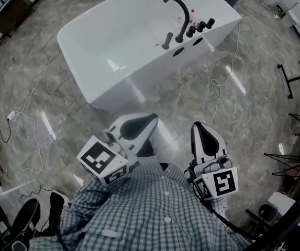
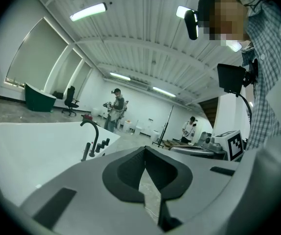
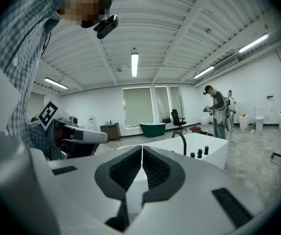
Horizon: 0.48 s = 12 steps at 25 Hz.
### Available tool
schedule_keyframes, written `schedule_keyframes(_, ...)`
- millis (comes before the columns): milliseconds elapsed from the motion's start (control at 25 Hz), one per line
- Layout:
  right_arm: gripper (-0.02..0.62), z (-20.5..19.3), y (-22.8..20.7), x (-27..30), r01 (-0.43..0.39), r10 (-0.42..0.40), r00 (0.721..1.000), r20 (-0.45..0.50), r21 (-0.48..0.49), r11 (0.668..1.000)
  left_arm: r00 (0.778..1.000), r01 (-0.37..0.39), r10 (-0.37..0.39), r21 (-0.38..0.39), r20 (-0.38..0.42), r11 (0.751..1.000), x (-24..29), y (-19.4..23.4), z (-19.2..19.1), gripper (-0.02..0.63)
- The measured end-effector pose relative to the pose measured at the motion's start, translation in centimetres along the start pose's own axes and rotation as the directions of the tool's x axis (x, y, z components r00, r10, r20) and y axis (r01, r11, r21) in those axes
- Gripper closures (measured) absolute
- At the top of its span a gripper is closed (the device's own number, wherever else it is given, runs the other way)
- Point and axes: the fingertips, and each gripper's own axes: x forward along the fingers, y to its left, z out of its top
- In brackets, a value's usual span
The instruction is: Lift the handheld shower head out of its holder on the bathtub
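Head view, with both gripper views. Marbled grey floor (image 1: 50, 82) carries a white free-standing bathtub (image 1: 139, 82), set diagonally across the upper field. The person's checked shirt (image 1: 155, 213) fills the lower edge.

Left claw (image 1: 136, 122) and right claw (image 1: 202, 129) are held side by side just in front of the shirt, pointing toward the bathtub and well apart from it. Each bears a cube with square markers (left (image 1: 102, 161), right (image 1: 220, 183)). In the left gripper view, the left claw (image 2: 144, 150) has its dark pads together with nothing between them. In the right gripper view, the right claw (image 3: 141, 148) is likewise closed and empty.

A curved black spout (image 1: 178, 12) rises from the tub's near rim. The handheld shower head (image 1: 167, 40), a short black cylinder, stands upright in its holder on that rim, just left of the spout. Three black knobs (image 1: 202, 26) sit to the spout's right.

A thin cable (image 1: 223, 77) trails across the floor beside the tub.
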Motion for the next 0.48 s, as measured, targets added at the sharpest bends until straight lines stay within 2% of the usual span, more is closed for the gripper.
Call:
schedule_keyframes(200, 0.577, 2.0, -0.8, 4.7, 0.016, -0.016, 1.000, 0.004, -0.024, 1.000, 1.000, 0.010, -0.010, -0.005, 0.018, 1.000, 1.1, 4.8, 2.5, 0.601)
schedule_keyframes(480, 0.577, 3.6, -1.6, 8.3, 0.057, -0.056, 0.998, 0.017, -0.054, 0.997, 0.999, 0.016, -0.017, 0.011, 0.037, 1.000, 1.3, 9.0, 4.4, 0.601)
